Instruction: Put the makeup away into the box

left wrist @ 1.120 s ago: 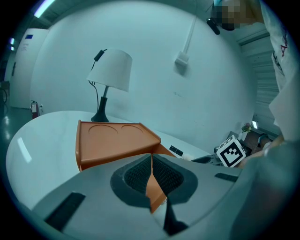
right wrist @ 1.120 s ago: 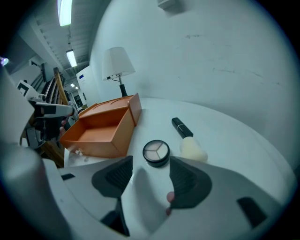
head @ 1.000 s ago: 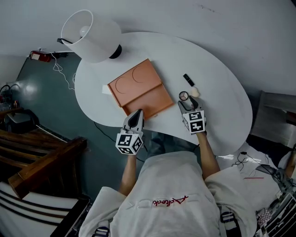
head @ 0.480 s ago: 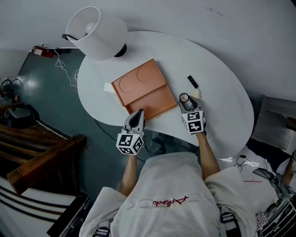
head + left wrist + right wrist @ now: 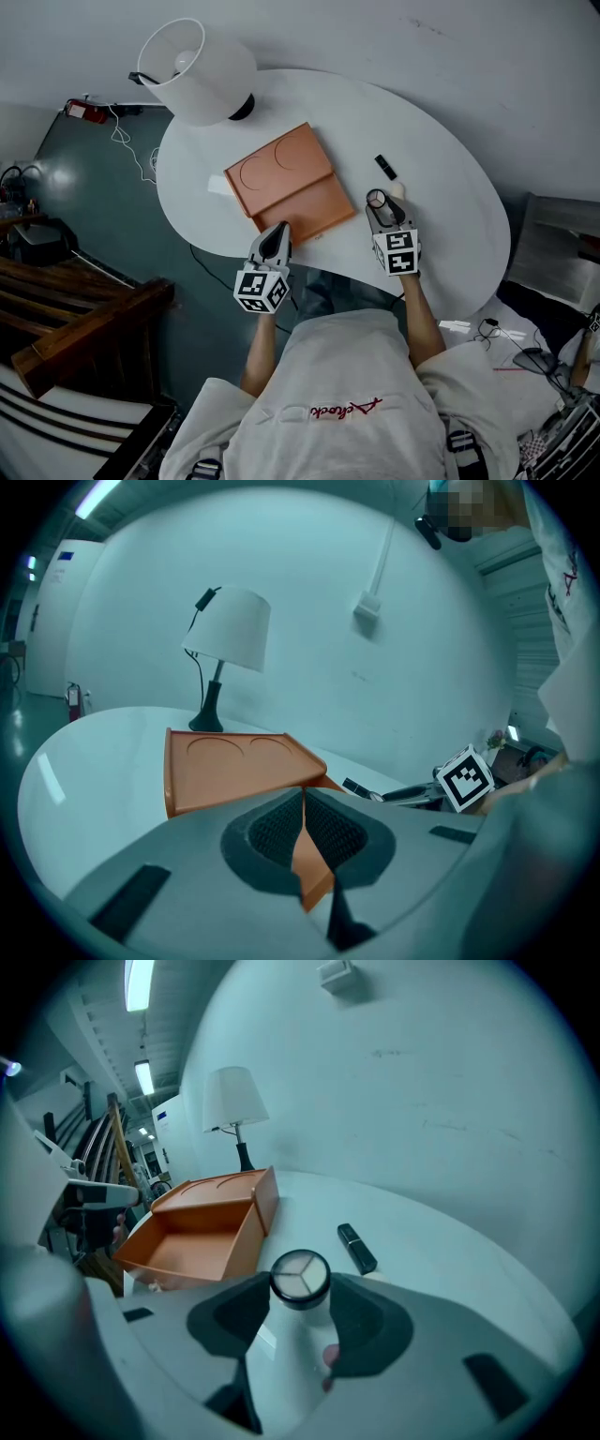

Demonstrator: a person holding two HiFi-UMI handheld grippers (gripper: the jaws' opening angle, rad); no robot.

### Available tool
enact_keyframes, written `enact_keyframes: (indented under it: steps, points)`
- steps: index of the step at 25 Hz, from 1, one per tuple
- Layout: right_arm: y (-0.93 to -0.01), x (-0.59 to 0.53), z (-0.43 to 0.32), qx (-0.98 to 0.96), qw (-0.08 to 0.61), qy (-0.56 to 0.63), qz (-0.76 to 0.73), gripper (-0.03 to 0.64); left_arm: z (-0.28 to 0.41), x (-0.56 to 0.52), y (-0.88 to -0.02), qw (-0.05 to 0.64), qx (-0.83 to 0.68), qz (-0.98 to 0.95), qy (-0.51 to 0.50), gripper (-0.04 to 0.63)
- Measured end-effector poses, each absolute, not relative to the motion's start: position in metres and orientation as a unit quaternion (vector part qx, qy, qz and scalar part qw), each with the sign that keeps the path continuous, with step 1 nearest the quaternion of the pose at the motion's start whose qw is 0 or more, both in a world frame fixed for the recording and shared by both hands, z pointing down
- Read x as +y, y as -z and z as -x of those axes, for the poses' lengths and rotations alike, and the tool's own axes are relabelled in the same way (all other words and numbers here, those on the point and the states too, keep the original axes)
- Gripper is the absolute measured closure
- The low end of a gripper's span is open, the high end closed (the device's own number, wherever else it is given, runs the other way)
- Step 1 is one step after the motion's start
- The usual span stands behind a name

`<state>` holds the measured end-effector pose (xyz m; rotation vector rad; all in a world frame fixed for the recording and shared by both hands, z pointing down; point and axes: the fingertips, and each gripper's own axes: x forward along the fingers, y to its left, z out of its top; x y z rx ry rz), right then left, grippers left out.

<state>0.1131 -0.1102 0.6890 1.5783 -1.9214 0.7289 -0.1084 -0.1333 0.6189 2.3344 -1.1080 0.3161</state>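
Over the last second the jaws of the right gripper (image 5: pixel 380 208) have been closing round a small round compact (image 5: pixel 300 1276), and it now sits pinched between their tips, its lid with three pale wedges facing up. Nothing else on the table (image 5: pixel 450 225) has shifted against its neighbours, and the left gripper (image 5: pixel 277 232) is where it was. That gripper is clamped on the near wall of the orange box (image 5: pixel 317 206): its own view shows a thin orange edge squeezed between the two dark ribbed pads, which have no gap left. The box lies open near the middle of the white table, with its tray bare inside and nearest the person. Its lid (image 5: pixel 279 167) is folded back flat behind the tray, showing two round hollows, and points toward a white lamp (image 5: pixel 199 70) at the far left end of the table. The compact is held to the right of the box, clear of its side wall and not over the tray. Just beyond the compact lies a small pale item (image 5: pixel 397 189), too small to make out. A little further on, a short black tube (image 5: pixel 384 167) lies flat on the table, apart from both. Both grippers reach in from the table's near edge, one on each side of the box's front.
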Motion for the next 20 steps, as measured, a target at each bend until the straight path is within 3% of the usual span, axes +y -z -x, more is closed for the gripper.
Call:
enact_keyframes:
  steps: [8,20]
  points:
    - [-0.657,-0.123,-0.101,-0.736,0.255,-0.241,-0.579,0.403,0.119,-0.13,-0.608,0.258,-0.426,-0.861,-0.104,0.58]
    - [-0.627,-0.153,0.014,-0.829,0.262,-0.182,-0.46,0.403,0.195,-0.113,-0.593,0.25,-0.518,-0.815,-0.069,0.58]
